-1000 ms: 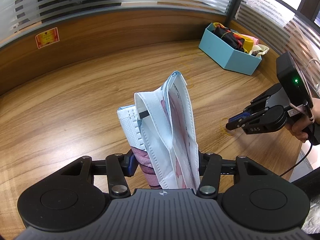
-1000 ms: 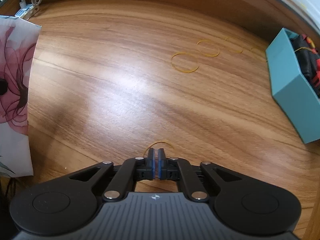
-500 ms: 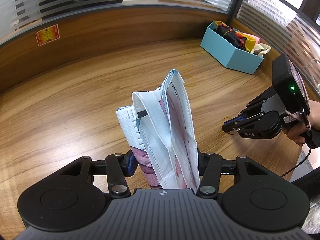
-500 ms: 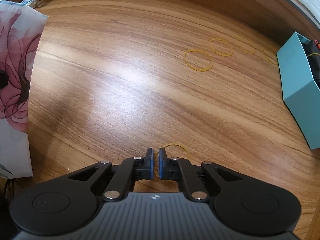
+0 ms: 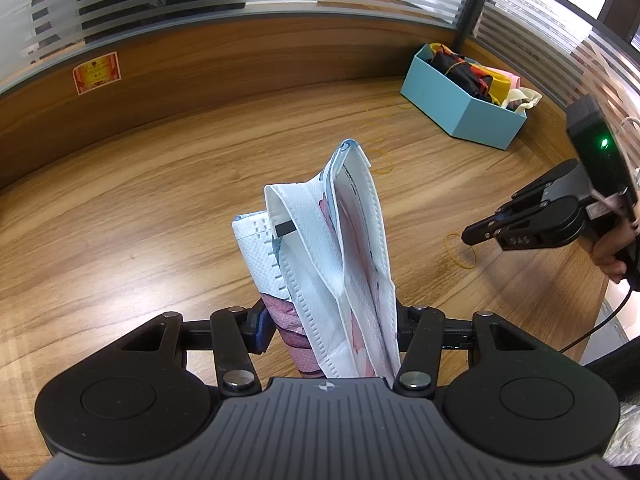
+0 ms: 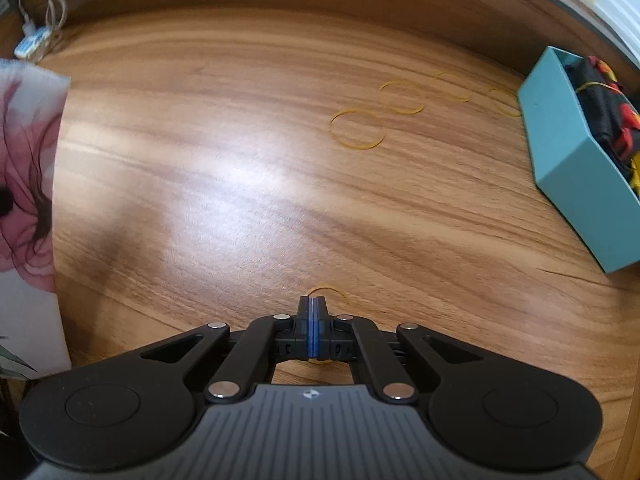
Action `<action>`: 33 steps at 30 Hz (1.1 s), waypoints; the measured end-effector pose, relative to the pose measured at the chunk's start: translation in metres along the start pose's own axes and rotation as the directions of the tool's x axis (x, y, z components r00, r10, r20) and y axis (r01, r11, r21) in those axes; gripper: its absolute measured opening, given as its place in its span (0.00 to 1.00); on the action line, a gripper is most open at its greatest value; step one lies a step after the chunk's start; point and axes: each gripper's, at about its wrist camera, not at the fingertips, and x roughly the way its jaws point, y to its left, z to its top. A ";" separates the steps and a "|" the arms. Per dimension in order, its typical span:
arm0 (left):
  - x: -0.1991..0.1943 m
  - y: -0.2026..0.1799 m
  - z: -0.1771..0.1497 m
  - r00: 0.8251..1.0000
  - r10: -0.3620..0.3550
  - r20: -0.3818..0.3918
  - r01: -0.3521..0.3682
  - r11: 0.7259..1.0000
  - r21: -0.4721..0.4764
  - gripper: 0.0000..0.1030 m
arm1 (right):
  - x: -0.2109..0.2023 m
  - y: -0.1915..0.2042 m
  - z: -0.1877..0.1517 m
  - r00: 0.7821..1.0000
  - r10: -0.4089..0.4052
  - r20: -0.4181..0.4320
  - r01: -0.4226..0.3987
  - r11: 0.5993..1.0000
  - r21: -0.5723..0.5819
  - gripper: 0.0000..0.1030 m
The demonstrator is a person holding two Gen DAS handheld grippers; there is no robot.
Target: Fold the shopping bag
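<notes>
The folded shopping bag [image 5: 328,248], white and pale blue with pink flower print, stands upright between the fingers of my left gripper [image 5: 330,328], which is shut on its lower part. The bag's printed side also shows at the left edge of the right wrist view [image 6: 28,184]. My right gripper [image 6: 313,320] is shut, its blue pads pressed together, held just above a yellow rubber band [image 6: 329,292] on the wooden table. In the left wrist view the right gripper [image 5: 480,234] hangs over that band [image 5: 460,250], to the right of the bag.
Several more yellow rubber bands [image 6: 357,129] lie in a row further out on the table [image 6: 240,184]. A teal box [image 6: 576,168] with folded dark and coloured bags stands at the right, also in the left wrist view [image 5: 460,112]. Cables [image 6: 36,28] lie at the far left corner.
The right gripper opened slightly half a second ago and is now shut again. It has shifted a little above the near rubber band. The left gripper and bag have hardly moved.
</notes>
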 end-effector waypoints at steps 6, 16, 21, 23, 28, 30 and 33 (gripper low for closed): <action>-0.002 0.000 -0.001 1.000 0.004 0.002 -0.004 1.000 0.002 0.53 | 0.002 0.000 -0.002 1.000 -0.010 -0.006 0.010 1.000 -0.006 0.02; -0.001 0.000 0.000 1.000 0.008 -0.002 -0.008 1.000 -0.001 0.53 | 0.019 0.005 -0.001 1.000 -0.017 -0.026 0.016 0.999 -0.042 0.22; 0.001 0.002 0.000 1.000 0.007 -0.008 -0.007 1.000 -0.007 0.53 | 0.022 0.010 -0.002 0.999 -0.001 -0.037 -0.001 0.999 -0.047 0.22; 0.001 0.001 0.000 1.000 0.005 -0.009 -0.005 1.000 -0.006 0.53 | 0.023 0.013 -0.003 0.999 0.004 -0.043 -0.007 0.999 -0.050 0.22; 0.002 0.001 0.000 1.000 0.003 -0.011 -0.003 1.000 -0.008 0.53 | 0.022 0.023 -0.004 0.999 0.017 -0.043 -0.020 0.998 -0.064 0.21; 0.002 0.002 0.000 1.000 0.003 -0.011 -0.003 1.000 -0.011 0.53 | 0.022 0.026 -0.004 0.999 0.016 -0.043 -0.019 0.997 -0.073 0.21; 0.002 0.002 0.000 1.000 0.002 -0.011 -0.003 1.000 -0.012 0.53 | 0.021 0.029 -0.005 0.999 0.013 -0.043 -0.016 0.997 -0.078 0.21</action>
